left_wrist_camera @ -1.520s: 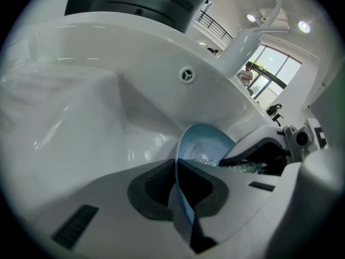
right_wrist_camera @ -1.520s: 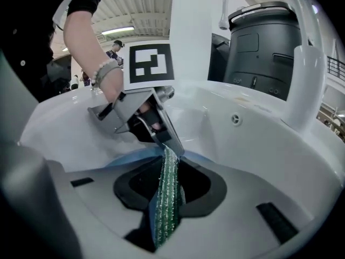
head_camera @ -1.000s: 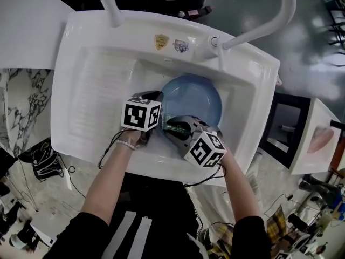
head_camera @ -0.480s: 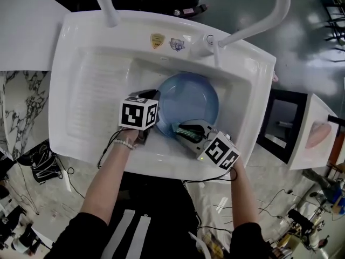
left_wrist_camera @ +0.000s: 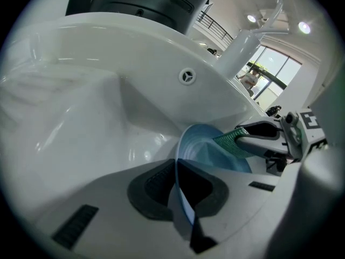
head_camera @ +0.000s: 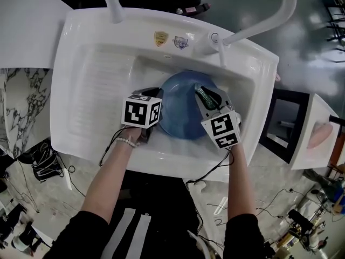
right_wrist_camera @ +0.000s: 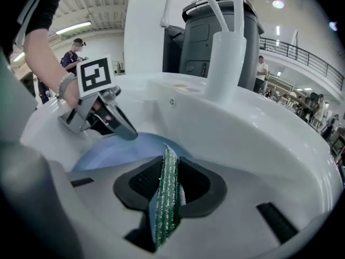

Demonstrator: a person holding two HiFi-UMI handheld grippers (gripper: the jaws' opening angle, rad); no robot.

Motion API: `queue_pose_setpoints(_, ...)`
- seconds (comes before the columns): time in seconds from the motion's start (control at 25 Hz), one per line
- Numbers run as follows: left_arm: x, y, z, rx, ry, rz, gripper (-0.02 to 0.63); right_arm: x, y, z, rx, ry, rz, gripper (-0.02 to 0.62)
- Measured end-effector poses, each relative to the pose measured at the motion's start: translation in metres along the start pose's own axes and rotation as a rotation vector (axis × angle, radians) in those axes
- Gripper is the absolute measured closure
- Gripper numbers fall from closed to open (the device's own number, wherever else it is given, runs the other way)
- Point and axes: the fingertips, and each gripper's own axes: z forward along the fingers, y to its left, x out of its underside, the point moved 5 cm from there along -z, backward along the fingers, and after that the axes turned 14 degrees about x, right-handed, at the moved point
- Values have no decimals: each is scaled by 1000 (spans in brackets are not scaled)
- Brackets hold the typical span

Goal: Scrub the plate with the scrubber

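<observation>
A light blue plate (head_camera: pixel 183 109) stands tilted in the white sink (head_camera: pixel 97 90). My left gripper (head_camera: pixel 152 97) is shut on the plate's left rim; in the left gripper view the rim (left_wrist_camera: pixel 180 198) runs edge-on between the dark pads. My right gripper (head_camera: pixel 207 97) is shut on a flat green scrubber (head_camera: pixel 203 96), whose tip lies against the plate's upper right part. The right gripper view shows the scrubber (right_wrist_camera: pixel 168 193) pinched upright between the pads, with the plate (right_wrist_camera: pixel 116 150) and the left gripper (right_wrist_camera: pixel 116 124) beyond it. From the left, the scrubber (left_wrist_camera: pixel 233 140) reaches the plate (left_wrist_camera: pixel 213 152).
A white tap (head_camera: pixel 250 31) arches over the sink's back right corner, and a second white pipe (head_camera: pixel 110 4) rises at the back left. A ribbed draining area (head_camera: pixel 102 96) fills the sink's left half. Cables hang below the front rim (head_camera: pixel 161 169).
My right gripper has swung the scrubber from the plate's lower edge up to its upper right part. The left gripper and the plate have stayed nearly still.
</observation>
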Motion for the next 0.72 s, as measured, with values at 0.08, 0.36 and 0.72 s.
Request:
queue_pose_setpoints(0.08,0,-1,0,3,-1,1,592,4,-5,7,45,14,1,500)
queue_pose_setpoints(0.36,0,-1,0,8,-5,4,592,16,9,5,9,54,105,500)
queue_pose_setpoints(0.72,3,3,2,-7,0,-7,592,16,57,-18,-233,18,98,500)
